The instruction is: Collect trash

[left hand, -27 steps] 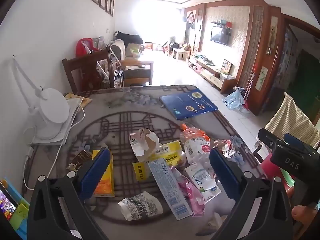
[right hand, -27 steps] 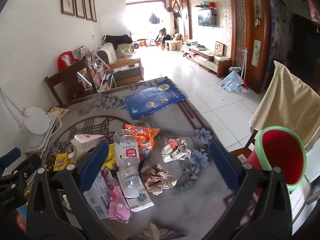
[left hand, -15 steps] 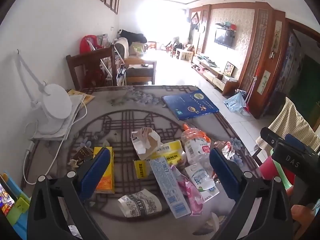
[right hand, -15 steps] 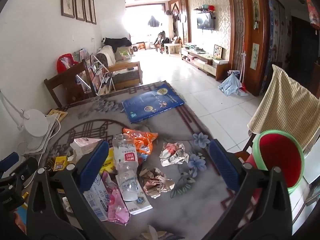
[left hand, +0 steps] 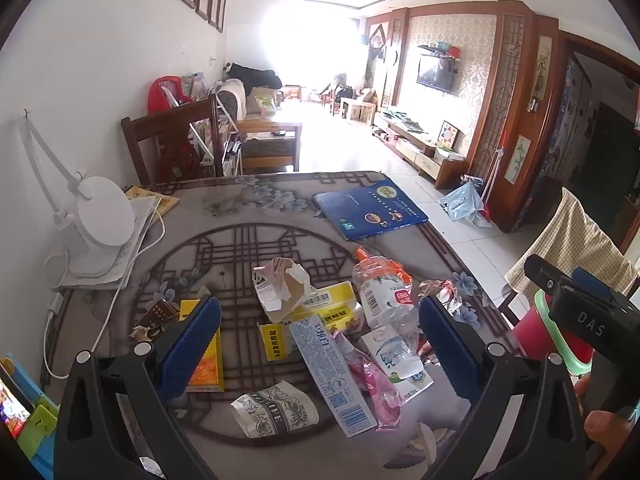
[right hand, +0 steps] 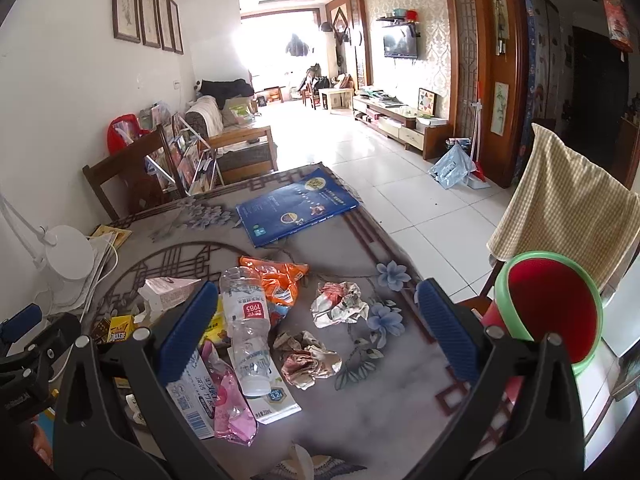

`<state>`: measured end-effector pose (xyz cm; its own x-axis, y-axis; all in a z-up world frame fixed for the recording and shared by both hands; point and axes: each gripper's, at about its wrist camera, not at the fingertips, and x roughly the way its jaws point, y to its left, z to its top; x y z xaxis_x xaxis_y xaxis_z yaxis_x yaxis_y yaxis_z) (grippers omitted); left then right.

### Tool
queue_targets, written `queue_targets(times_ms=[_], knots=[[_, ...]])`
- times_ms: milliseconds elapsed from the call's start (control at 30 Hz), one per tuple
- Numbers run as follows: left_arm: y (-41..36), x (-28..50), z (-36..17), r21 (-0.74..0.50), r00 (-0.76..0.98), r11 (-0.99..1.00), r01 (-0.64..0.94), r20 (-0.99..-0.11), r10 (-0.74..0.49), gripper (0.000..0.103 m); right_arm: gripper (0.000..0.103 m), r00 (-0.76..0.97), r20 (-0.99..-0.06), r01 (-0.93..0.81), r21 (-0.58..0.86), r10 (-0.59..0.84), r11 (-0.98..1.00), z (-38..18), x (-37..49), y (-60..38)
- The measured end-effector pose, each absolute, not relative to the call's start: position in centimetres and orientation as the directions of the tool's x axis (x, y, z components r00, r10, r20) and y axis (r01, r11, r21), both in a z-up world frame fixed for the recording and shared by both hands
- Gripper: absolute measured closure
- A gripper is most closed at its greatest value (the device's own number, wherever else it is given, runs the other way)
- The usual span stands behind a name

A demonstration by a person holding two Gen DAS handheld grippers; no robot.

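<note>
Both claws spread wide, nothing between the pads; both tilted down over the trash pile. Left claw (left hand: 320, 344) hovers above the near-centre of the tabletop (left hand: 224, 216); right claw (right hand: 320, 332) hovers further toward the right edge. Trash lies loose in a cluster on the patterned tabletop. Clear plastic bottle (right hand: 248, 328), red label, lies on its side, resting on a white milk carton (right hand: 276, 400). Orange wrapper (right hand: 280, 280) just behind the bottle, touching it. Two crumpled paper wads to the right of the bottle: one (right hand: 340, 308) farther, one (right hand: 312, 360) nearer, close together. Pink wrapper (left hand: 372, 384) lies beside a long blue-and-white box (left hand: 332, 372), overlapping its edge. Yellow box (left hand: 328, 308) sits under a torn white carton (left hand: 280, 288). Orange-yellow box (left hand: 208, 360) lies at left, partly hidden by the left claw's left pad. Patterned crumpled wrapper (left hand: 272, 408) nearest the camera in the left wrist view. Blue book (left hand: 368, 208) lies apart at the far right of the tabletop. White desk lamp (left hand: 100, 224) at the left edge by the wall. Red bin with green rim (right hand: 552, 312) stands just off the right edge, beside a chair draped with a checked cloth (right hand: 560, 196).
</note>
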<state>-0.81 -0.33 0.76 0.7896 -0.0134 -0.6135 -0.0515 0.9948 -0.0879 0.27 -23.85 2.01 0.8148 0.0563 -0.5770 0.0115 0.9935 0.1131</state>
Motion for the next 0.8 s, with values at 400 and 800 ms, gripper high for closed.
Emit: queue_targets(times_ms=[400, 800], knots=[[-0.03, -1.16, 0.82, -0.09, 0.789, 0.995, -0.044, -0.614, -0.021, 0.008, 0.004, 0.812, -0.582, 0.022, 0.101, 0.041, 0.995, 2.25, -0.36, -23.58], [0.02, -1.2, 0.76, -0.093, 0.787, 0.995, -0.043, -0.616, -0.023, 0.008, 0.004, 0.812, -0.582, 0.028, 0.098, 0.034, 0.995, 2.35, -0.35, -23.51]])
